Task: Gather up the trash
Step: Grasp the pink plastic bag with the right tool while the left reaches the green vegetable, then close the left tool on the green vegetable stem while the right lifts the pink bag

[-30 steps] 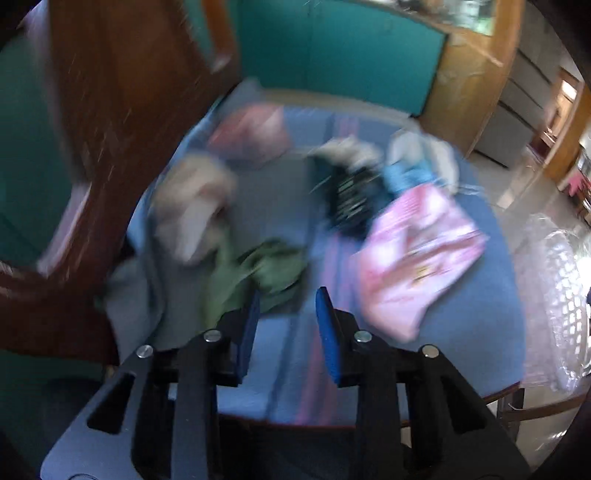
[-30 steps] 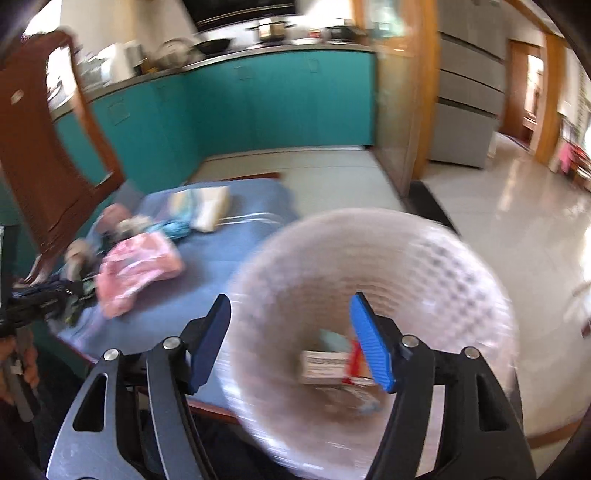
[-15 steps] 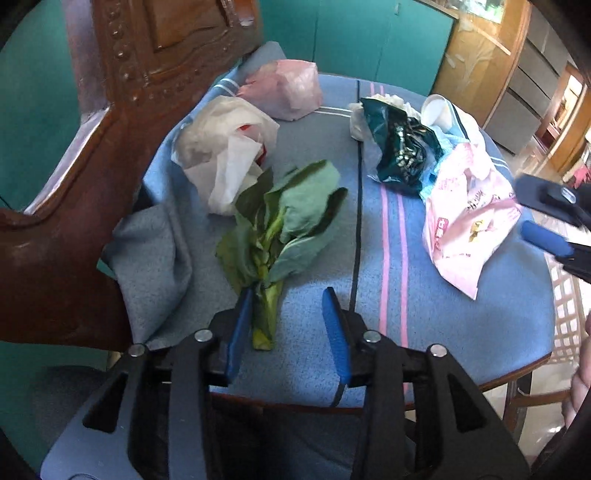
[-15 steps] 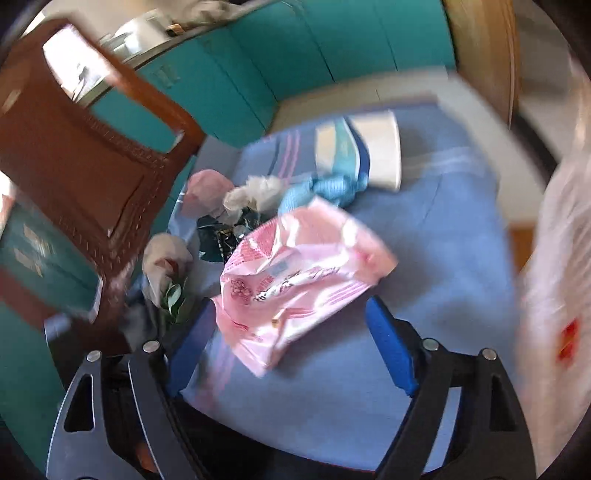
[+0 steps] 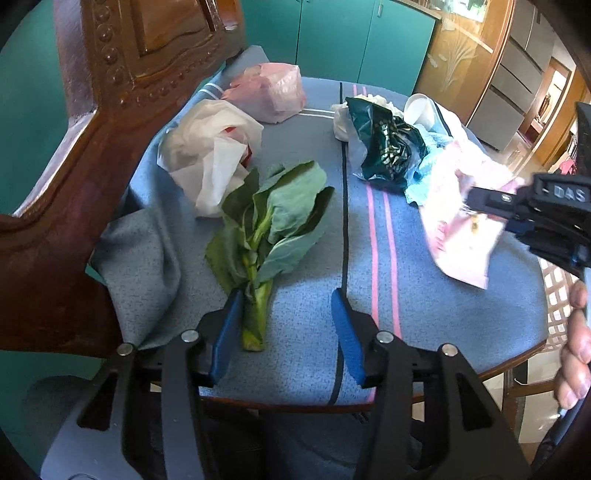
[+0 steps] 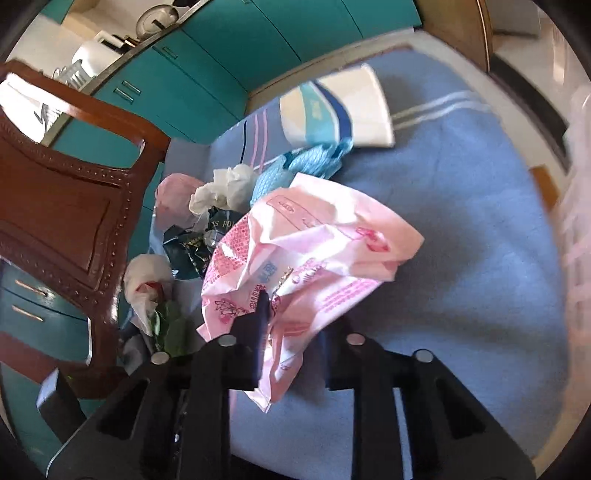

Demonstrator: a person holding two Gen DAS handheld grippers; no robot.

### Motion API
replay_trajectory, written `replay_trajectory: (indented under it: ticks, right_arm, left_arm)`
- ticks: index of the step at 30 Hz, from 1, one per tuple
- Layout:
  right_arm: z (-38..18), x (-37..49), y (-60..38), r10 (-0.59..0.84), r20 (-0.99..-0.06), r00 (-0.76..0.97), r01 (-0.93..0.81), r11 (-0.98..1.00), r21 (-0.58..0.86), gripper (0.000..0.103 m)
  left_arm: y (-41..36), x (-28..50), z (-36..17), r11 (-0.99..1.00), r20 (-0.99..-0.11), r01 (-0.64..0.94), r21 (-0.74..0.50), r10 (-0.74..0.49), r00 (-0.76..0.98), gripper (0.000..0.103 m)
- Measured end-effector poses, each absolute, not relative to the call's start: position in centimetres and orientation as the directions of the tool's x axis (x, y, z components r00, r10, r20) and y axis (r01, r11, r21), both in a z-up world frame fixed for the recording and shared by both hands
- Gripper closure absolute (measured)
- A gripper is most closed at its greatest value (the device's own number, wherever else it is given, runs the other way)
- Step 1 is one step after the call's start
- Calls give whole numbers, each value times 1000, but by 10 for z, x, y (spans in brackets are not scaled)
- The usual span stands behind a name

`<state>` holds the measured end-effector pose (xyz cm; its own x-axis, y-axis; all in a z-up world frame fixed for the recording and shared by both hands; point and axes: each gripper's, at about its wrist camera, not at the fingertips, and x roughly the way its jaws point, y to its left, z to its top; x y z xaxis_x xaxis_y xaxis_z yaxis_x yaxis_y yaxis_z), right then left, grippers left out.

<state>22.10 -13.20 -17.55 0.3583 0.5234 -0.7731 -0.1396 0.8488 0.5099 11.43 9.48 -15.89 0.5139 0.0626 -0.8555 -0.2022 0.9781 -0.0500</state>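
Observation:
Trash lies on a table under a blue cloth. My left gripper is open, its left finger beside the stem of a bunch of green leaves. My right gripper is shut on a crumpled pink wrapper, also in the left wrist view. Further back lie a dark green foil bag, a white tissue bag, a pink plastic bag, a paper cup and a blue wrapper.
A carved wooden chair back stands at the table's left edge. A clear mesh basket is off the table's right side, by the hand. Teal cabinets stand behind. The table's front edge is close to my left gripper.
My right gripper swung from over the basket to the table and closed on the pink wrapper. My left gripper moved forward to the leaves' stem and opened wider.

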Motion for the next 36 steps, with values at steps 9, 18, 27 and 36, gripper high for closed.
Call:
replay_trajectory:
  ticks: [9, 18, 27, 36]
  right_arm:
    - [-134, 201, -170, 373, -824, 427, -292, 919, 265, 84]
    - [-131, 196, -149, 171, -862, 478, -450, 890, -72, 70]
    - [-129, 207, -161, 175, -821, 544, -349, 936, -32, 17]
    - [-141, 227, -151, 154, -818, 554, -349, 935, -60, 16]
  left_arm:
    - [99, 114, -158, 978, -857, -201, -60, 53, 513, 51]
    - [94, 119, -158, 976, -861, -212, -53, 62, 504, 47]
    - [106, 117, -147, 965, -847, -238, -113, 32, 531, 40]
    - [117, 116, -142, 956, -840, -257, -142, 21, 542, 35]
